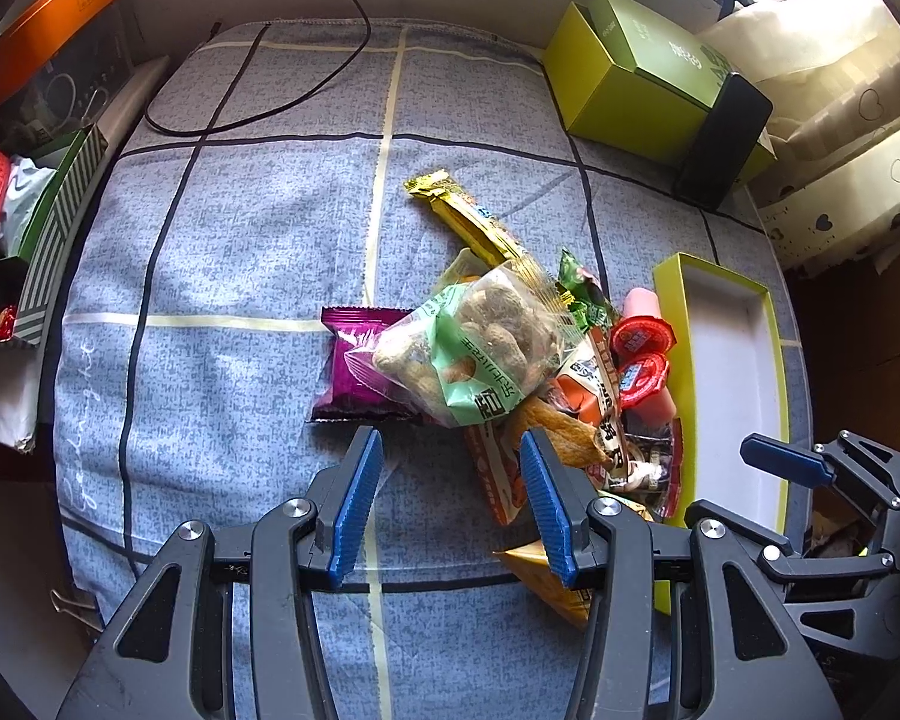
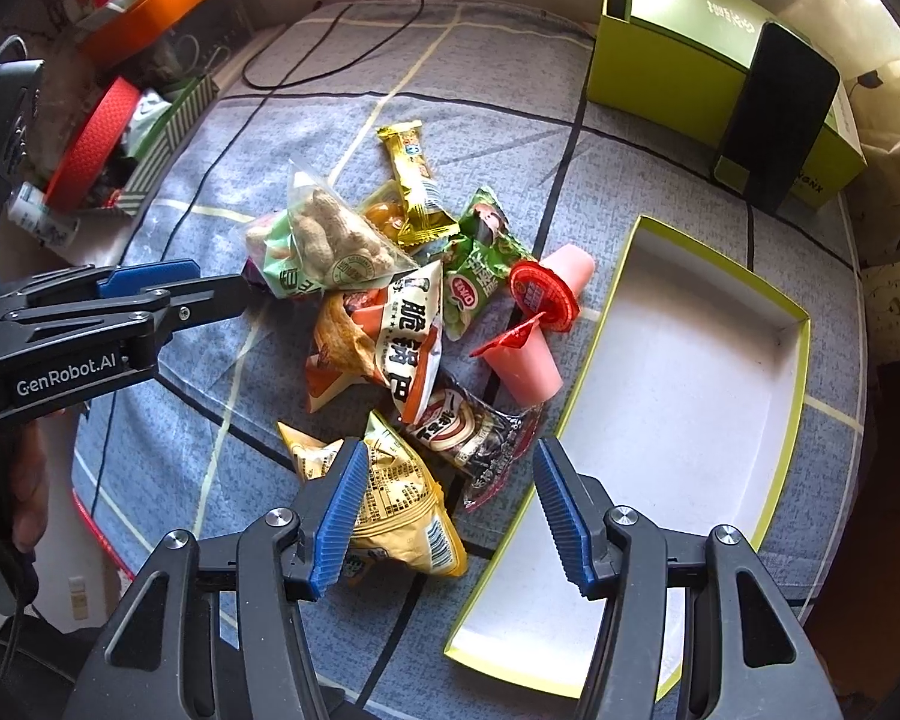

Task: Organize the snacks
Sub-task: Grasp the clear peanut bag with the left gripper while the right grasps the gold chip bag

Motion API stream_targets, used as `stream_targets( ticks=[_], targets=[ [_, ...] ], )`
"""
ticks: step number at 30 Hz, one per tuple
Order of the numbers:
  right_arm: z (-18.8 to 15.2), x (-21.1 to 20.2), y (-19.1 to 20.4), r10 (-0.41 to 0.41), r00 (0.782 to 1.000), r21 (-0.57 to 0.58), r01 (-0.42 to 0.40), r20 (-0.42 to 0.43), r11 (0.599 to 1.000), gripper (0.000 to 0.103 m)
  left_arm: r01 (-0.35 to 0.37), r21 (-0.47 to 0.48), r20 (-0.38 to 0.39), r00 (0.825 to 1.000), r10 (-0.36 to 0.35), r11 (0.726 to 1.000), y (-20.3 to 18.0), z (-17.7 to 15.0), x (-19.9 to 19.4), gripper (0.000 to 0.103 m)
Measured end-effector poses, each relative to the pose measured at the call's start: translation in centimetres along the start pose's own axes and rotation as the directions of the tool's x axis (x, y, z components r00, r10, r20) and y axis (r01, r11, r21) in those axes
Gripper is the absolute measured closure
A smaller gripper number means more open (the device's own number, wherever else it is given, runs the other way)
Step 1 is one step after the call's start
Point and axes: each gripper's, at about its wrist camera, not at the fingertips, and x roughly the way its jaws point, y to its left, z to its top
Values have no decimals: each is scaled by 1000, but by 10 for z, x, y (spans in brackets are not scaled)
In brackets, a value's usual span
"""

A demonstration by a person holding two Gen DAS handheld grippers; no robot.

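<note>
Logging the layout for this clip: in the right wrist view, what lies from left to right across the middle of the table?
Left gripper → peanut bag → orange-and-white snack packet → green candy packet → pink jelly cups → open lime-edged box.

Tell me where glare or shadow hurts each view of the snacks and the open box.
Left wrist view: sunlight washes out the top right corner by the curtain; the peanut bag shows some sheen but stays readable. Right wrist view: the open box floor is bright but unclipped; the left edge is dark; fisheye bends edges in both.
</note>
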Motion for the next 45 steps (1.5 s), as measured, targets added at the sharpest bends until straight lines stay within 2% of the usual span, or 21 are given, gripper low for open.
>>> stream_targets(
  ticks=[12,15,20,22,27,29,32,36,39,41,45],
  targets=[
    [16,11,2,58,998,11,-58,5,998,44,17,-6,6,1000,-17,1000,12,18,12,54],
    [17,12,1,61,998,15,-61,3,998,44,40,33,13,999,-40,999,6,25,16,48],
    [17,14,-4,53,999,33,-53,-5,998,43,54,131,9,998,-55,990,-9,35,29,45],
    [16,15,-7,50,999,40,-50,-7,998,43,46,162,13,999,-49,986,-12,38,34,38],
    [16,18,-11,53,999,55,-52,-13,997,43,48,204,17,999,-52,978,-13,44,45,34],
    [17,19,-11,57,998,57,-56,-16,997,43,54,206,-5,999,-54,977,-11,46,53,33],
    [19,20,-10,64,998,55,-63,-16,996,43,89,175,-34,996,-84,981,-5,48,62,33],
    [22,22,-8,69,997,47,-68,-18,997,43,150,84,-74,987,-144,985,9,47,69,33],
    [24,24,-7,72,997,47,-71,-24,996,43,173,47,-64,983,-170,984,16,42,66,37],
    [26,26,-5,78,997,43,-77,-27,996,43,187,31,-56,981,-185,982,21,37,62,43],
    [30,31,-2,106,994,36,-105,-37,994,43,203,-15,-41,978,-203,979,32,28,56,46]
  ],
)
